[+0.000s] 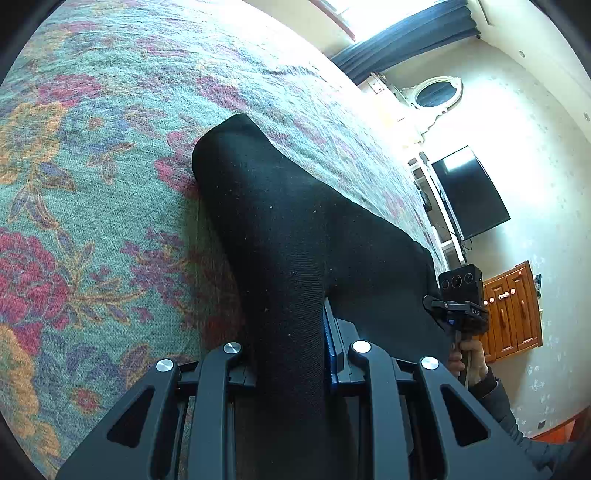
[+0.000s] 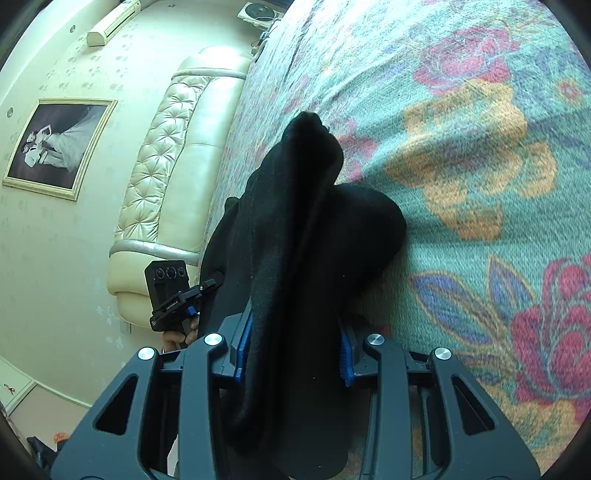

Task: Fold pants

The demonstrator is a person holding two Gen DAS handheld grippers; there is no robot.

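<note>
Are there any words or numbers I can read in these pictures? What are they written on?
No text reads clearly.
Right gripper: small white marks on its clamp bar, too tiny and tilted to read.
Left gripper: small white lettering on its clamp bar, too blurred to read.

Place: home bedroom
Bed: floral blanket (image 1: 110,184) covers the mattress
Headboard: cream tufted headboard (image 2: 166,155) along the bed's edge
Walls: framed photo (image 2: 55,144), wall television (image 1: 469,192), air conditioner (image 2: 112,22)
Storage: wooden cabinet (image 1: 513,314)
</note>
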